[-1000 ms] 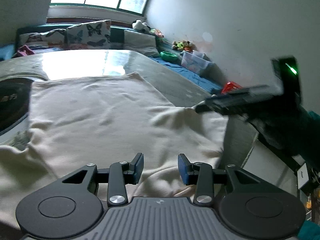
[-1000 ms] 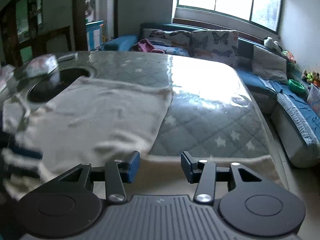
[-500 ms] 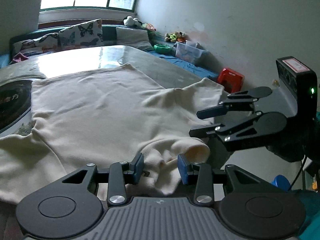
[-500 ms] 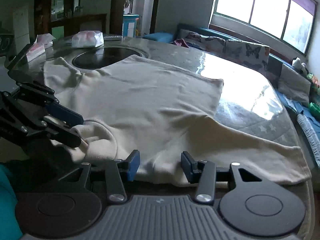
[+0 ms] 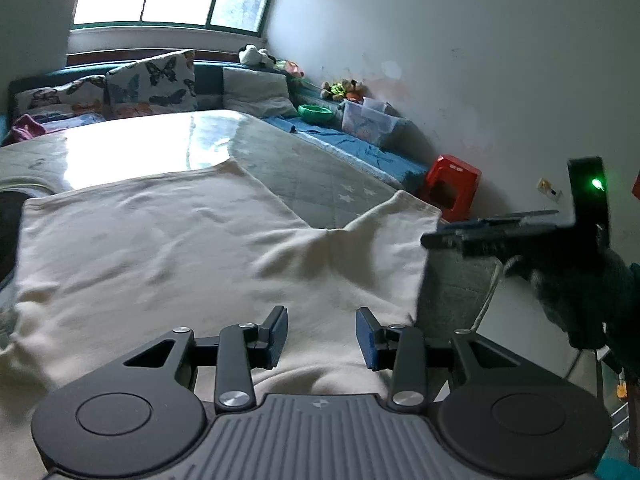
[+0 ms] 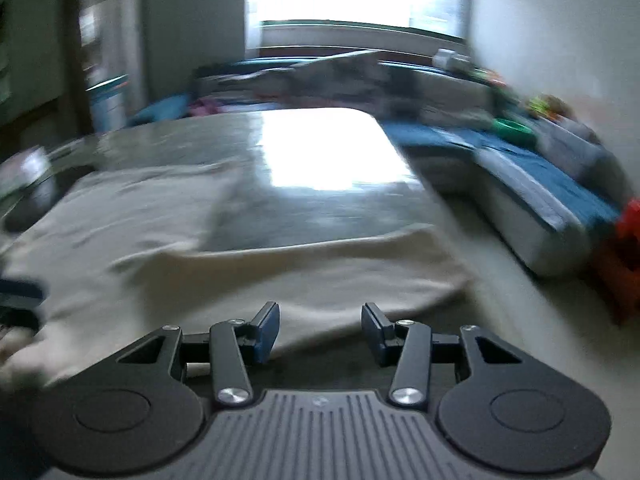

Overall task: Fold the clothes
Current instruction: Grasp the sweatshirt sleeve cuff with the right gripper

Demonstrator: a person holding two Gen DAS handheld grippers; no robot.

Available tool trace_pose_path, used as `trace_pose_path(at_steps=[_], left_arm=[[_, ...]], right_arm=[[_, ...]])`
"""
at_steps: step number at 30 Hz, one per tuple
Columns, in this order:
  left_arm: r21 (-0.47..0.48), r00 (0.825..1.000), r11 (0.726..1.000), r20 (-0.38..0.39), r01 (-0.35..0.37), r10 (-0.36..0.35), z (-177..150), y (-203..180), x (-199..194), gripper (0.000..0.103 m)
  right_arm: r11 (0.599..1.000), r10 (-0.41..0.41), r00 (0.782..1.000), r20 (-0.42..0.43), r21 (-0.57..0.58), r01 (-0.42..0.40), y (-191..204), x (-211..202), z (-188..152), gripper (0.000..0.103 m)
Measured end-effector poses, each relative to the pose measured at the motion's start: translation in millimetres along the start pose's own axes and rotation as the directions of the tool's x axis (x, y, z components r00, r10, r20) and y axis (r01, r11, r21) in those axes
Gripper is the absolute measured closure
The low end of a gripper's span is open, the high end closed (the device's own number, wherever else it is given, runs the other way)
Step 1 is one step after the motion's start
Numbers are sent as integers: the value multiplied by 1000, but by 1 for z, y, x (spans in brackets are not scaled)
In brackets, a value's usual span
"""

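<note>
Both pairs of jaws stand apart with nothing between them. Just ahead of and below the left gripper (image 5: pixel 322 334), a cream long-sleeved top (image 5: pixel 168 248) lies spread flat on the glossy, quilted-looking counter (image 5: pixel 320 176). Its body runs lengthwise straight away from the left jaws, with the straight hem at the far end, toward the window, and the shoulder end nearest the jaws. One sleeve (image 5: pixel 392 232) stretches out to the right of those jaws, crossways to the body, its cuff end reaching the counter's right edge. The cloth is plain and pale, softly rumpled, with shallow creases fanning out from the place where the sleeve meets the body.

From the left wrist view the right gripper (image 5: pixel 440 240) shows to the right of the left jaws, seen edge-on and blurred, just beside the sleeve's end; whether it touches the cloth cannot be told there. The right wrist view is smeared by motion. In it the sleeve lies as a long pale band across the front of the right jaws, running left to right, and the body of the top spreads away to their left. A red box (image 5: pixel 452 186) stands on the floor beyond the counter's right edge.
</note>
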State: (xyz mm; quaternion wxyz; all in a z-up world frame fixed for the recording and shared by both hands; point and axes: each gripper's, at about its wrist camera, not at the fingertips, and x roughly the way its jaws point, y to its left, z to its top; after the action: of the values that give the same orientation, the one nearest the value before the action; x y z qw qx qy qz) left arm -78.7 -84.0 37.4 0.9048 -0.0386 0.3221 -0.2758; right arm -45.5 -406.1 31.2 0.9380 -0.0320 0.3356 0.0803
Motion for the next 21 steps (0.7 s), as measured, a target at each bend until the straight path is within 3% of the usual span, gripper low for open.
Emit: trace_pose_path(at_steps=[6, 11, 16, 19, 21], left_arm=[[9, 1000, 1000, -26, 10, -9, 2, -9, 19, 62], [16, 999, 1000, -42, 18, -18, 0, -14, 25, 60], [15, 999, 1000, -52, 14, -14, -2, -16, 27, 58], [14, 999, 1000, -51, 9, -8, -2, -17, 27, 57], [14, 999, 1000, -49, 4, -4, 0, -16, 27, 57]], right_arm=[[977, -124, 992, -18, 174, 125, -51, 24, 2, 58], [957, -137, 990, 6, 259, 131, -68, 31, 0, 63], [958, -154, 988, 28, 249, 143, -67, 38, 2, 69], [961, -169, 985, 38, 227, 156, -63, 42, 3, 81], [962, -166, 985, 42, 225, 153, -61, 42, 4, 94]])
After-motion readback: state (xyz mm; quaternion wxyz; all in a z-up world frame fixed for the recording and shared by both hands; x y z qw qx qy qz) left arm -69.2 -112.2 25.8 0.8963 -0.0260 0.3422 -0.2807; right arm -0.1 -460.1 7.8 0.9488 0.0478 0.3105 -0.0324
